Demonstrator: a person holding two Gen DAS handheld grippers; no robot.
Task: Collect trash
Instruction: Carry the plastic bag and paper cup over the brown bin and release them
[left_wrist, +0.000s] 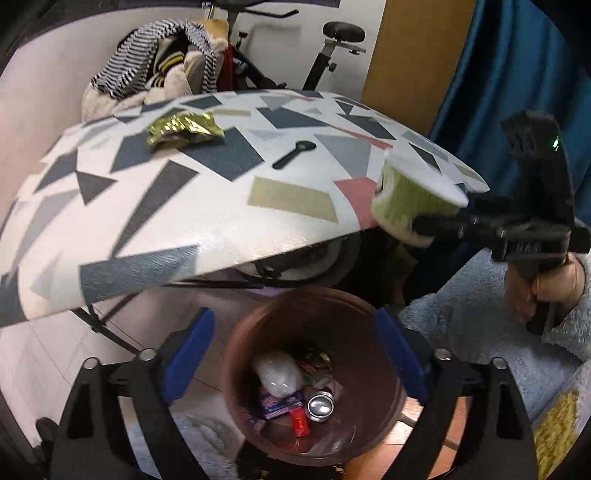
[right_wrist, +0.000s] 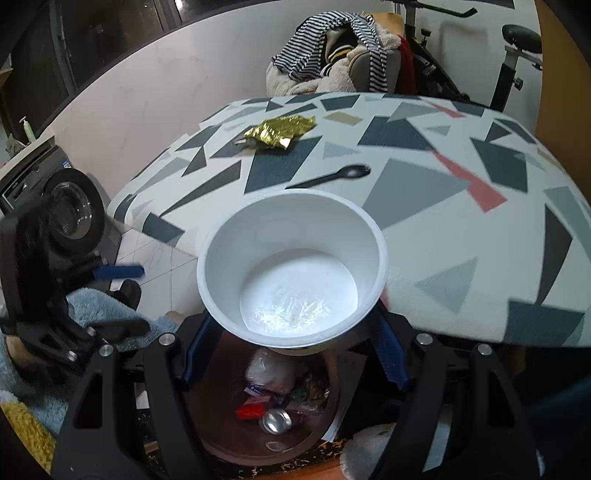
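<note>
1. Left gripper (left_wrist: 295, 358): blue pads (left_wrist: 190, 354) spread wide, nothing between them; hanging over the brown bin (left_wrist: 384, 373).
2. Right gripper (right_wrist: 291, 350): pads clamped on the base of a white foam bowl (right_wrist: 291, 266), green outside (left_wrist: 413, 201); bowl empty, mouth tilted to the camera, held over the bin (right_wrist: 207, 421).
3. Bin holds a can (left_wrist: 320, 406), red wrapper (left_wrist: 299, 426), white bag (left_wrist: 277, 374).
4. Patterned table (right_wrist: 461, 229) just beside; gold wrapper (right_wrist: 282, 131) and black spoon (right_wrist: 332, 177) lie on it, apart.
</note>
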